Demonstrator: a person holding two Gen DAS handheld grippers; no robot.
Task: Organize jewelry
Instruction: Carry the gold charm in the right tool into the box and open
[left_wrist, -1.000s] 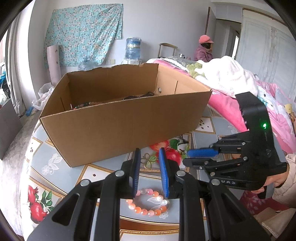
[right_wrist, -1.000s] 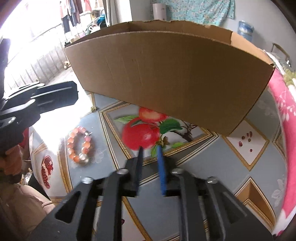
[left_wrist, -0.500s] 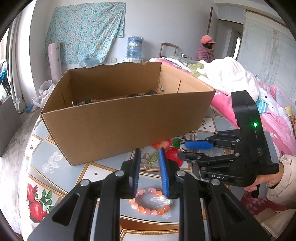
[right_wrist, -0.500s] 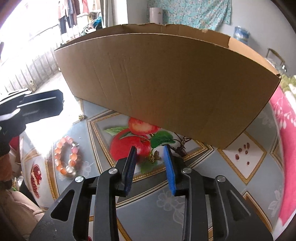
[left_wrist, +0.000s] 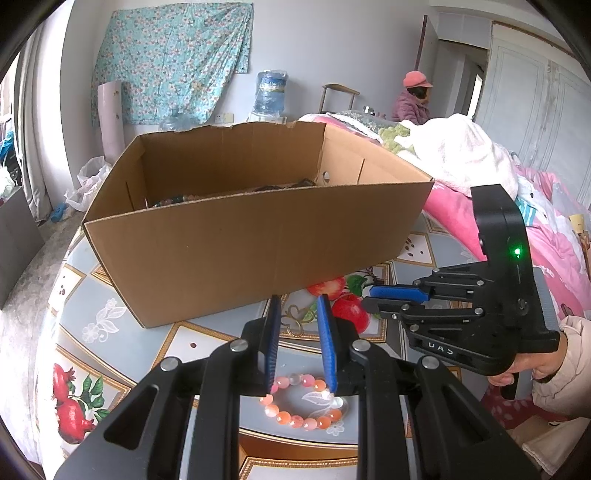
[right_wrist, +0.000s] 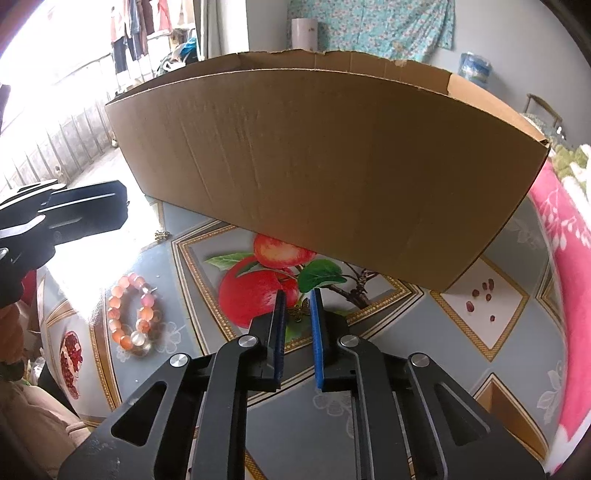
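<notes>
**Small butterfly charm being pinched for transfer to the box**

Left gripper (left_wrist: 297, 325) is held part-open and empty above the bead bracelet (left_wrist: 301, 400) on the patterned table (left_wrist: 122, 343). Right gripper (right_wrist: 296, 306) is closing, with the bronze butterfly charm (right_wrist: 300, 309) between its pads; contact cannot be confirmed. The pinch should be centred on the charm and completed before lifting over the cardboard box (right_wrist: 314, 158) wall just behind.
</notes>
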